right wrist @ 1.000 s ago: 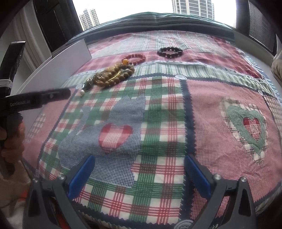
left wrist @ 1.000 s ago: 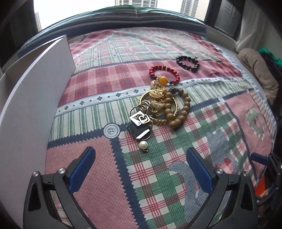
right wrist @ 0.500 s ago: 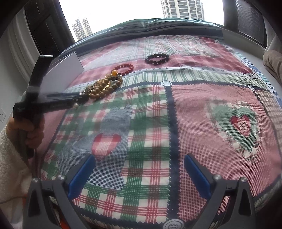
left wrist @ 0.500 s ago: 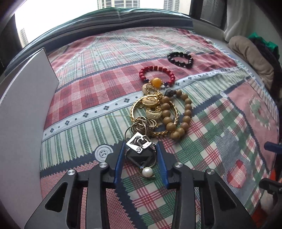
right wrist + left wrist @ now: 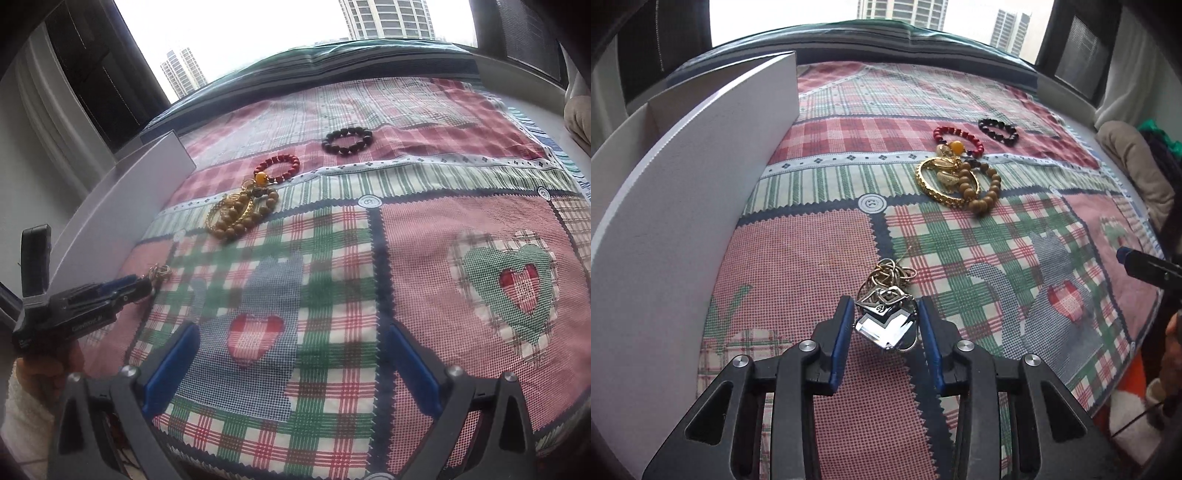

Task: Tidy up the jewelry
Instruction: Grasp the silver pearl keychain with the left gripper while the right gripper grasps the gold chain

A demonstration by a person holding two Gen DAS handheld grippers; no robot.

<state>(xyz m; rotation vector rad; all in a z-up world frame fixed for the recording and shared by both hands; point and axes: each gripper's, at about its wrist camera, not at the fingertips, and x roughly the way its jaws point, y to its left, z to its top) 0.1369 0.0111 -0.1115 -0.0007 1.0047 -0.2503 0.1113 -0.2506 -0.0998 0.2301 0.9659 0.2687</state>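
Left claw: our left gripper (image 5: 884,326) is clamped narrow on the pendant (image 5: 886,325), a blue pad against each side of it.
Right claw: our right gripper (image 5: 291,363) hangs wide over the quilt (image 5: 406,229) with nothing between its pads.
Held piece: a faceted, mirror-like stone with a silver cut-out plate on top; its thin chain (image 5: 888,273) lies bunched on the cloth just ahead of the pads.
Where it is: low over the pink patch of the quilt, near the white box (image 5: 683,192) on our left, well apart from the other pieces.
Rest of the pile: the gold bangle (image 5: 945,181) and the wooden bead bracelet (image 5: 986,188) overlap; the red bead bracelet (image 5: 960,138) touches them; the black bead bracelet (image 5: 999,129) lies just beyond.
How it should handle: we judge the pendant light and hard, with slick faces that could slide or twist out of the pads; the chain is limp, will trail behind and may snag on the weave.
Where to hold: across the stone's flat sides, as we have it now, rather than by the chain.
Risk: we think the trailing chain could catch on the box wall.
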